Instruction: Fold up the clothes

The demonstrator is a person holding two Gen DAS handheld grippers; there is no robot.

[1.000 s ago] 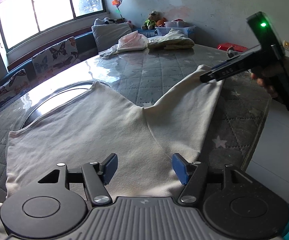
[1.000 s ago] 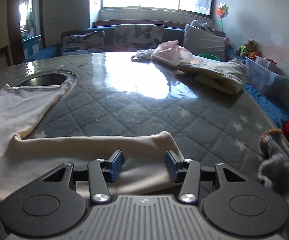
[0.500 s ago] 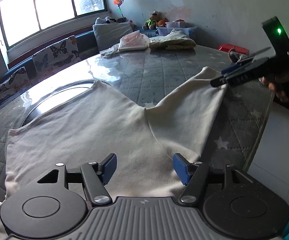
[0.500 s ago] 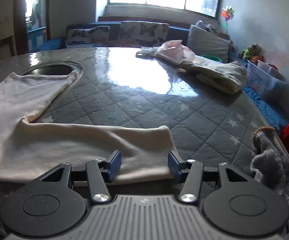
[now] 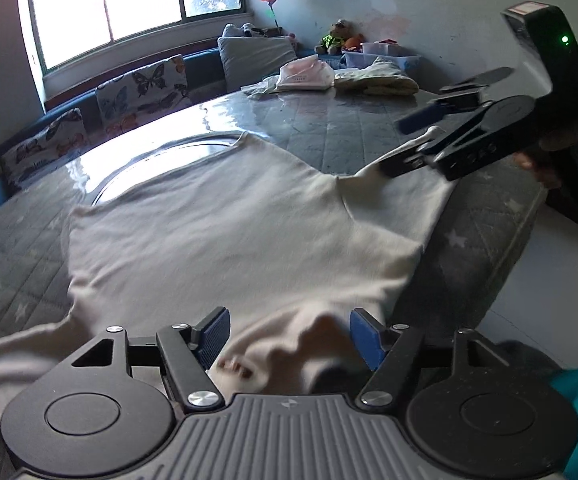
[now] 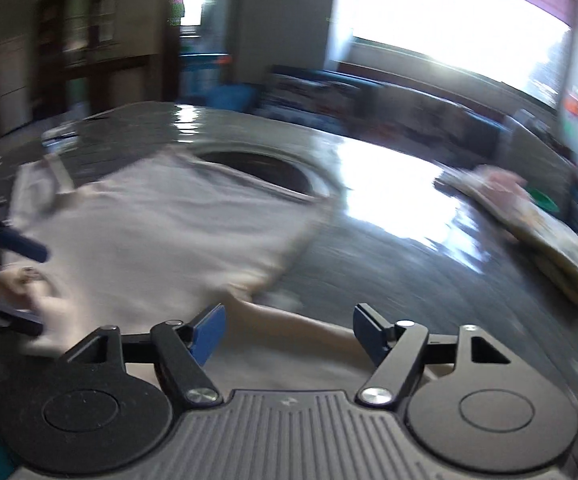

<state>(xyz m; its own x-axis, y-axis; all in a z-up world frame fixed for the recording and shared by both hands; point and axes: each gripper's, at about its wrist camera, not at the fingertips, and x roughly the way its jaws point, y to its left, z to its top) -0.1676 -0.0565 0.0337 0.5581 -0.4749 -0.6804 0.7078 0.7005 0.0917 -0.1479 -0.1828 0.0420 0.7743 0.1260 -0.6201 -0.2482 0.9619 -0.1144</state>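
Note:
A cream long-sleeved top (image 5: 225, 232) lies spread on the grey quilted table (image 5: 481, 240). My left gripper (image 5: 289, 336) hovers over its neck end. Its jaws are opening, and the bunched collar with a label (image 5: 237, 368) sits between them, unpressed. My right gripper (image 5: 429, 132) hangs just above the right sleeve (image 5: 401, 200), jaws opening, pads clear of the cloth. The blurred right wrist view shows the right gripper (image 6: 289, 332) over the sleeve (image 6: 289, 352), the top's body (image 6: 149, 240) beyond, and the left gripper (image 6: 17, 280) at the left edge.
A pink bag (image 5: 309, 76) and a folded garment (image 5: 373, 80) lie at the table's far side. A round metal ring (image 5: 161, 156) is set in the tabletop behind the top. Butterfly cushions (image 5: 141, 88) line a bench under the window. The table edge drops to the floor on the right.
The right gripper's jaws have widened and it has lifted off the sleeve end, swinging and rolling towards the top's body. The left gripper has shifted to the collar, whose label now shows.

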